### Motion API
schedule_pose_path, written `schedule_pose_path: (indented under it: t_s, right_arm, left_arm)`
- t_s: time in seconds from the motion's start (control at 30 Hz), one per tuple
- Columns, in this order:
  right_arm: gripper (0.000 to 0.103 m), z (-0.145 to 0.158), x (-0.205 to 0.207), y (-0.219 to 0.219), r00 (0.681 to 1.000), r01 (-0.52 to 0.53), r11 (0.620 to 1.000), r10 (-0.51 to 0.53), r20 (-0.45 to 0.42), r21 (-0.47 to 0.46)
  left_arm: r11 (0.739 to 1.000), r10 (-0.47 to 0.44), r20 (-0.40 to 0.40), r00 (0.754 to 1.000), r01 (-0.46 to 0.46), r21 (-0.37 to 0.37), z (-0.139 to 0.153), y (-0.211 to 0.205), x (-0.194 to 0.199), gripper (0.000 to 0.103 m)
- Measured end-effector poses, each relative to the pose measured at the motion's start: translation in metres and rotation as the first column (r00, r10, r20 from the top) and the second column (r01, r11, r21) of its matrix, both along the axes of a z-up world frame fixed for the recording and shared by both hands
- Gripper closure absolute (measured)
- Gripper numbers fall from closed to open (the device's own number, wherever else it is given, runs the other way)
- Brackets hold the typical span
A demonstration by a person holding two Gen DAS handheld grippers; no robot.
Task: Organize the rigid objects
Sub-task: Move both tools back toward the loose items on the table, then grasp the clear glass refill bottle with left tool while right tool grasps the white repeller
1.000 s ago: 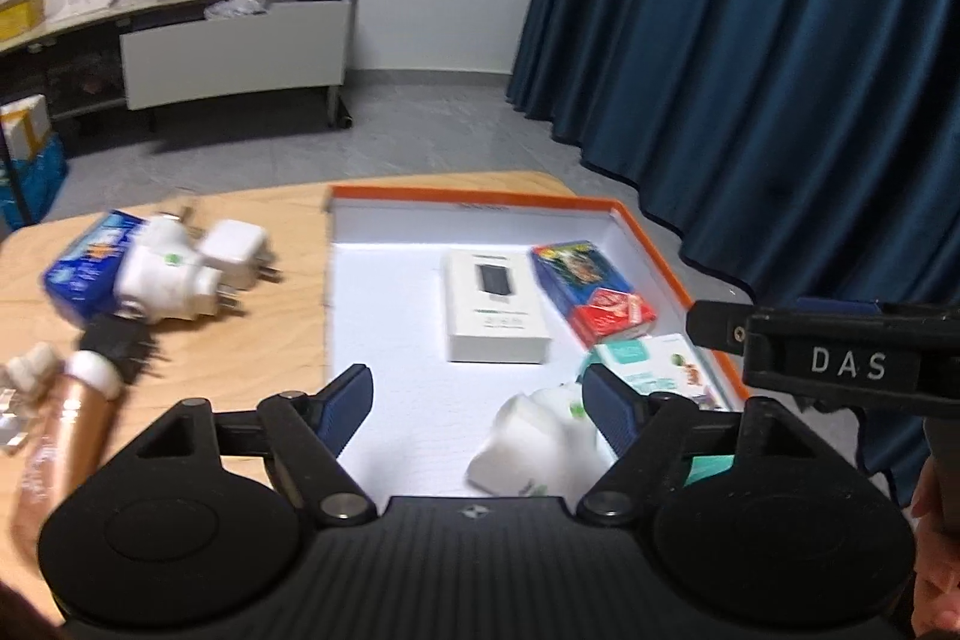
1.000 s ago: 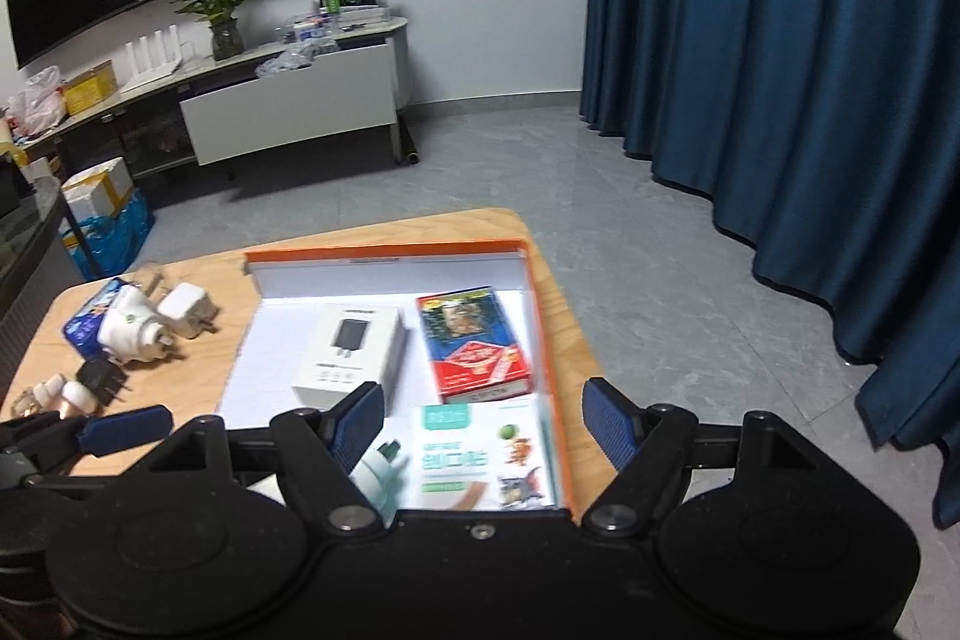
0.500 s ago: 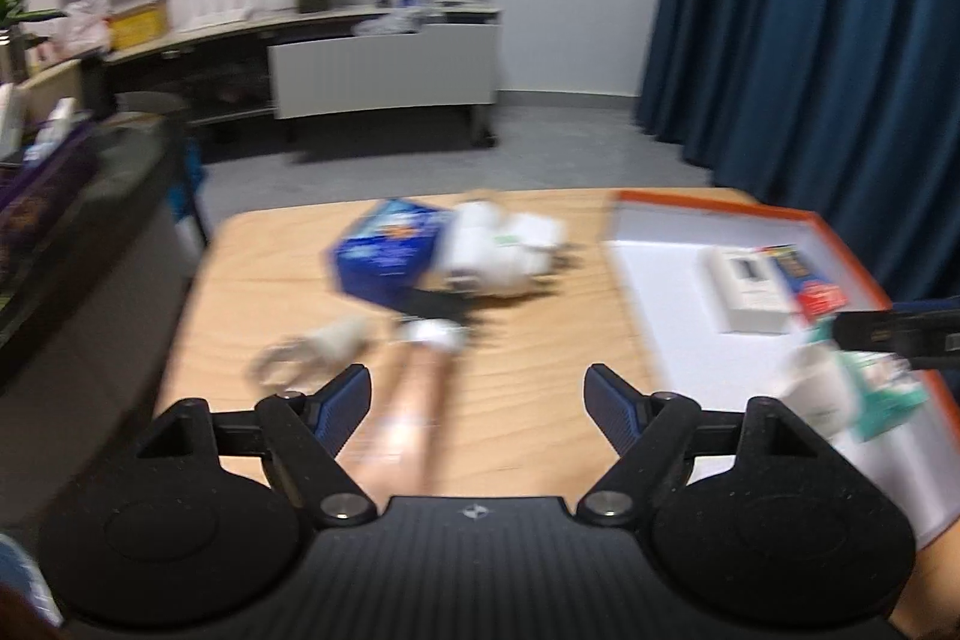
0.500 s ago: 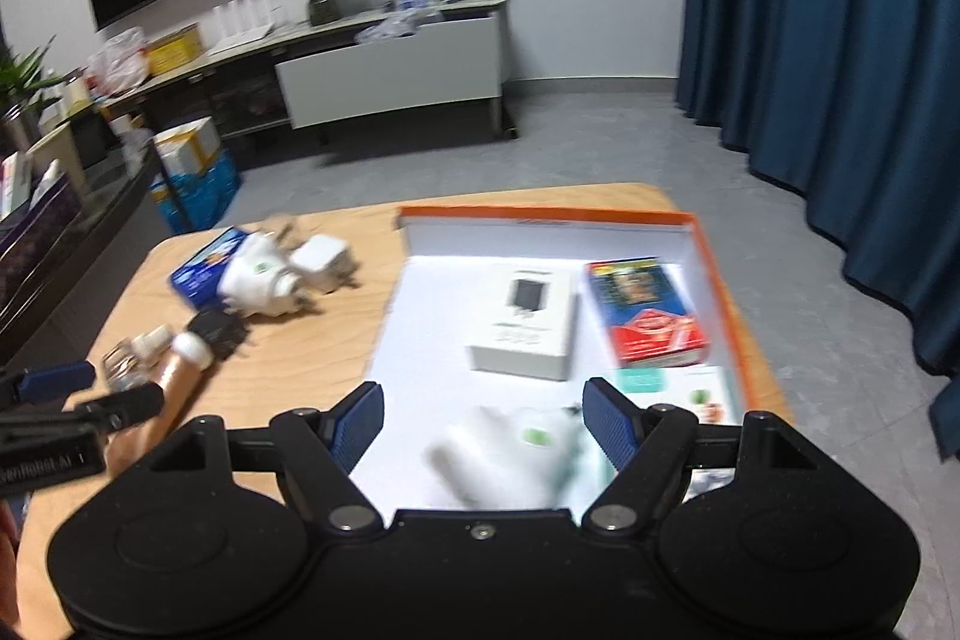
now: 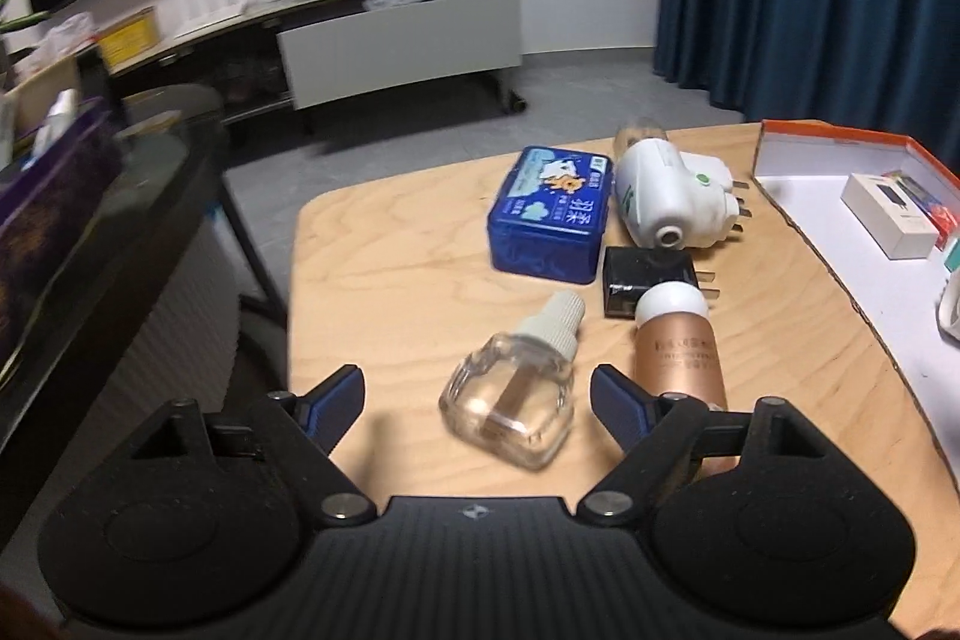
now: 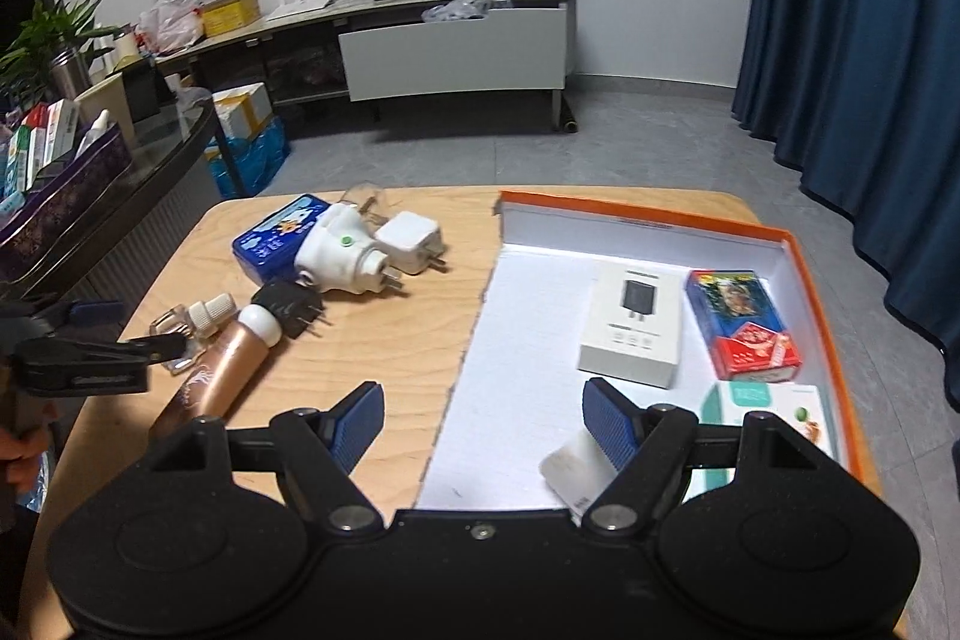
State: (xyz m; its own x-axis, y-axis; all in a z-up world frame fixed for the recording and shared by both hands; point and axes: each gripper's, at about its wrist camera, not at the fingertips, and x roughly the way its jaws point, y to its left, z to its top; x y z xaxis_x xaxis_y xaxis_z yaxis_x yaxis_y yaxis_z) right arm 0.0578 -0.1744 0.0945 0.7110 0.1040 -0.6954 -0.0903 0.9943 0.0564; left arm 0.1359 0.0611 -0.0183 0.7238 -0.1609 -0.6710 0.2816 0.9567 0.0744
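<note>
- Clear glass refill bottle (image 5: 510, 394) with a ribbed white cap lies on the wooden worktop (image 5: 390, 292), between the spread jaws of my left gripper (image 5: 477, 397), which holds nothing.
- Just beside it lie a rose-gold tube (image 5: 681, 358), a black plug (image 5: 645, 280), a blue tin (image 5: 549, 214) and a white plug-in device (image 5: 666, 202).
- My right gripper (image 6: 483, 421) hangs open and empty over the near edge of the orange-rimmed tray (image 6: 810, 274), which holds a white charger box (image 6: 633, 331) and a colourful card box (image 6: 741, 322).
</note>
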Motion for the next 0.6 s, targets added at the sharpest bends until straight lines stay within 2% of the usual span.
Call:
schedule_pose_path:
  t_s: [0.1,0.27,0.43,0.53,0.57,0.6]
  right_arm:
    - [0.016,-0.003,0.009,0.011,1.0,-0.028,1.0,0.028,-0.007,0.004]
    - [0.016,-0.01,0.029,0.033,0.996,-0.089,0.996,0.089,-0.014,0.016]
    - [0.016,-0.02,0.059,0.063,0.983,-0.181,0.983,0.181,-0.016,0.011]
    - [0.016,-0.025,0.079,0.08,0.97,-0.243,0.97,0.243,-0.004,-0.012]
    - [0.016,-0.026,0.087,0.085,0.965,-0.261,0.965,0.26,-0.005,-0.023]
    - [0.016,-0.027,0.096,0.089,0.963,-0.269,0.962,0.269,-0.003,-0.032]
  left_arm:
    - [0.997,-0.073,-0.009,0.997,0.073,0.0,-0.008,-0.001,0.01,0.022]
    - [0.991,-0.124,-0.014,0.992,0.123,-0.048,-0.017,0.005,0.013,0.052]
    - [0.994,-0.096,-0.016,0.995,0.095,-0.054,-0.013,0.004,0.007,0.053]
    - [0.994,-0.052,-0.008,0.999,0.051,-0.096,-0.005,0.011,0.004,0.055]
    - [0.993,-0.041,-0.003,0.999,0.041,-0.11,-0.002,0.014,0.004,0.057]
    - [0.992,-0.036,-0.001,0.999,0.035,-0.121,0.0,0.016,0.005,0.066]
